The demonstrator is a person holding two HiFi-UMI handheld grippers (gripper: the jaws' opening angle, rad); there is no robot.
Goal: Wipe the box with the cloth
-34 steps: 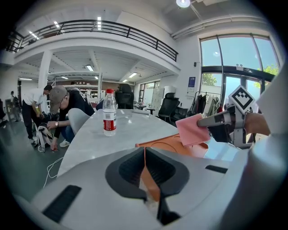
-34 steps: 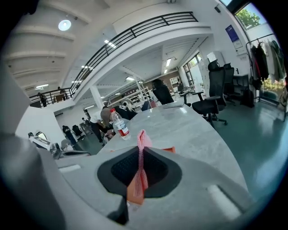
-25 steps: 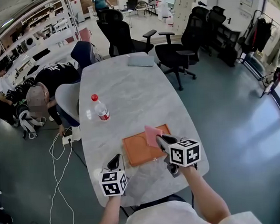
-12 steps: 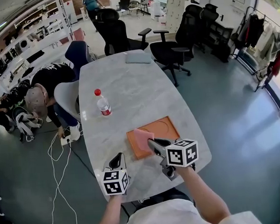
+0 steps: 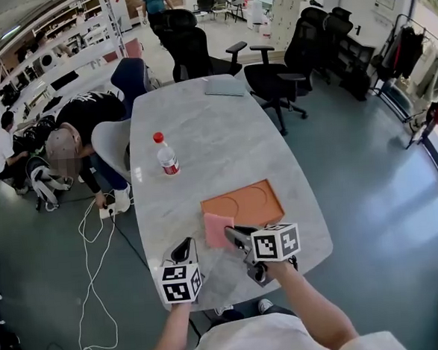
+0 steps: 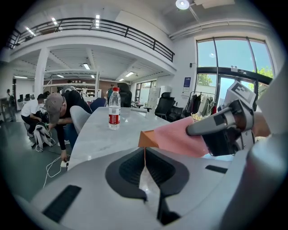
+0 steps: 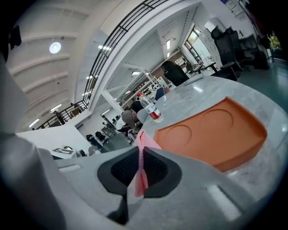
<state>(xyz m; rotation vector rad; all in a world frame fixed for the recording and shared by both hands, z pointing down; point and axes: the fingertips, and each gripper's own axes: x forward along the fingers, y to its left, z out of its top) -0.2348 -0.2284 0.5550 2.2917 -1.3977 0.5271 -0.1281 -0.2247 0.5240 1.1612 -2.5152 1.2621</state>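
Note:
The orange box [image 5: 243, 203] lies flat on the marble table [image 5: 202, 142], a shallow tray with two round hollows; it also fills the right gripper view [image 7: 211, 132]. My right gripper [image 5: 229, 235] is shut on a pink cloth [image 5: 217, 229], which hangs at the box's near left corner. In the right gripper view the cloth [image 7: 141, 177] is pinched between the jaws of that gripper [image 7: 140, 152]. My left gripper [image 5: 184, 249] hovers over the table left of the cloth, its jaws [image 6: 145, 150] together with nothing in them. From there the cloth [image 6: 177, 137] hides most of the box [image 6: 145, 139].
A water bottle with a red cap [image 5: 166, 155] stands on the table beyond the box. A grey laptop [image 5: 224, 86] lies at the far end. Office chairs [image 5: 272, 77] ring the far side. A person [image 5: 70, 136] crouches left of the table beside floor cables [image 5: 89, 239].
My right gripper has carried the cloth leftward and toward me, from over the box's middle to its near left corner. The left gripper has stayed in place.

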